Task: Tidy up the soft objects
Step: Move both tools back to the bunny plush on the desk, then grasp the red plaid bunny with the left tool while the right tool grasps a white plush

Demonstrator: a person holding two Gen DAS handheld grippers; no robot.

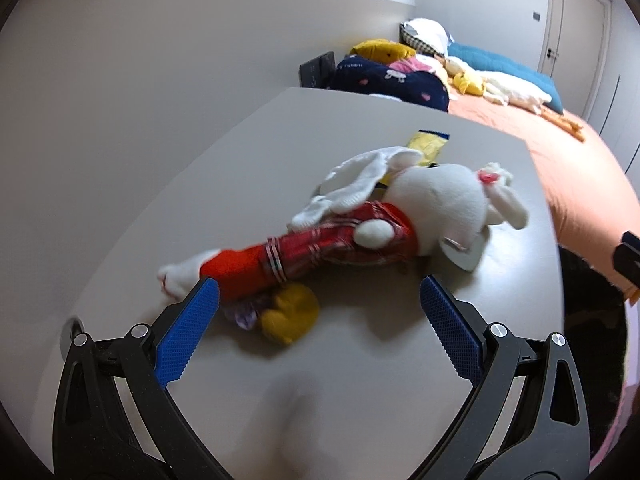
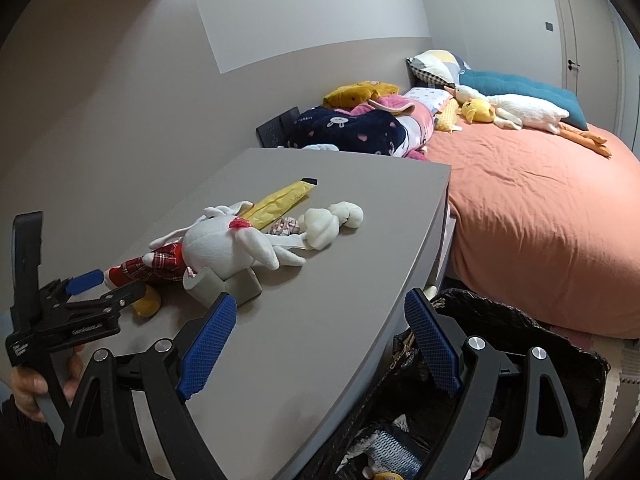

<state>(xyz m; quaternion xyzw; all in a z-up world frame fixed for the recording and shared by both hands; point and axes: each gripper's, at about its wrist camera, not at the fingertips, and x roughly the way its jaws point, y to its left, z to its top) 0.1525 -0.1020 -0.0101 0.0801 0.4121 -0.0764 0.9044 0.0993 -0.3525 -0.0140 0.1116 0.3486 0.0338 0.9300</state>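
a dark bin (image 2: 520, 320) lined with a black bag is standing on the floor between the grey table (image 2: 320, 320) and the bed (image 2: 540, 220). inside it, soft pieces are lying in a heap: something blue-grey and ribbed, white fabric, a yellow scrap at the very bottom edge; what each one is cannot be told, since the right gripper (image 2: 320, 308) is covering much of the opening. its blue-padded jaws are standing wide with nothing between them, hovering over the table edge and the bin.

the white plush rabbit (image 1: 432, 200) in red plaid clothes is lying on its side on the table, with a white sock (image 1: 360, 180) draped over it and a yellow packet (image 1: 426, 146) partly hidden behind. a small yellow soft toy (image 1: 290, 312) is peeking from under the rabbit's legs beside a blurred purple scrap. the left gripper (image 1: 320, 296) is hanging just before the legs, jaws wide and empty. a white bundle (image 2: 330, 220) is lying behind the rabbit.
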